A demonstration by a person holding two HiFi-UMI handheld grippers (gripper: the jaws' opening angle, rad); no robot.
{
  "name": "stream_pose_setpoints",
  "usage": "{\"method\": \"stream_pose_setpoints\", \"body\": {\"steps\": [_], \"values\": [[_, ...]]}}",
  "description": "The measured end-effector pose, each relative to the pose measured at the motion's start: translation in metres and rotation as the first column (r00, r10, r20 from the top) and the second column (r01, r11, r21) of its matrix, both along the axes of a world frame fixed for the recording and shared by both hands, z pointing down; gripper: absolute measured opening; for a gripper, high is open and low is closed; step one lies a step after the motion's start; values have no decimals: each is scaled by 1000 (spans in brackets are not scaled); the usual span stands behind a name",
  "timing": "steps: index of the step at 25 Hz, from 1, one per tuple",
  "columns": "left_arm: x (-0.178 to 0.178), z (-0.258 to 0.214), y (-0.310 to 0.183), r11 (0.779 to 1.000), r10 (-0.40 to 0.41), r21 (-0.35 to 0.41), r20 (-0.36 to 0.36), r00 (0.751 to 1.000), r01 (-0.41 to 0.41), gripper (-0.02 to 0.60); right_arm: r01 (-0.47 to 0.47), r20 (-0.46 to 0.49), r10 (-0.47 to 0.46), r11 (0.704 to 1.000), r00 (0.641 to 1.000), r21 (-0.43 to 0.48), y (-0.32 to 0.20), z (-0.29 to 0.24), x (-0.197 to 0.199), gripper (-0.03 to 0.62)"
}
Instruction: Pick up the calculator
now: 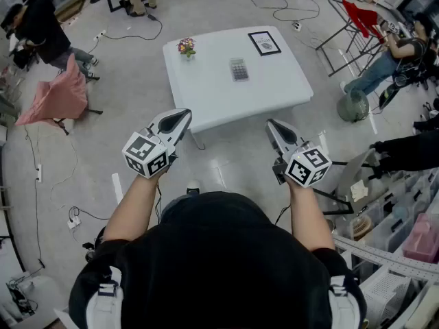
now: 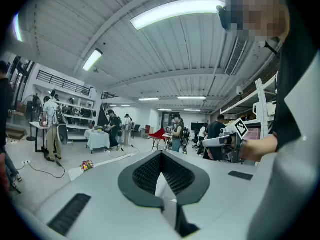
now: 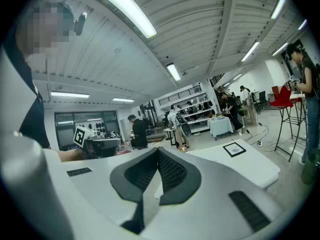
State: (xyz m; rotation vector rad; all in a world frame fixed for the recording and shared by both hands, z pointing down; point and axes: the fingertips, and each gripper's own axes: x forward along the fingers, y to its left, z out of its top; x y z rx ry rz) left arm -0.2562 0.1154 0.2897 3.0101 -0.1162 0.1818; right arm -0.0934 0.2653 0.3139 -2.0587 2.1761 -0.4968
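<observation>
Head view looks down on a person who holds both tools out over the floor, short of a white table (image 1: pixel 206 98). The calculator (image 1: pixel 239 68) lies flat near the middle of the tabletop, well apart from both tools and touched by neither. A small pot of flowers (image 1: pixel 186 46) stands toward the table's far left corner, and a black-framed picture (image 1: pixel 264 42) lies toward the far right corner, the calculator between them but nearer the person. The left gripper (image 1: pixel 182 117) points at the table's near edge on the left side; its own view shows the dark pads (image 2: pixel 150 171) meeting at the tip with nothing between them. The right gripper (image 1: pixel 274 125) is in the same state (its jaws pressed together and empty) and hangs beside the table's near right corner. Both are held close to level. Other people are at the edges of the room, and cables trail over the floor.
</observation>
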Motion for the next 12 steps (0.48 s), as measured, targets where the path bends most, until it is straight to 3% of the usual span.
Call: {"method": "stream_pose_setpoints", "body": {"steps": [12], "values": [[29, 8, 34, 1000, -1, -19, -3, 1000, 1, 18, -26, 15, 26, 999, 1000, 29, 31, 4, 29, 18]]}}
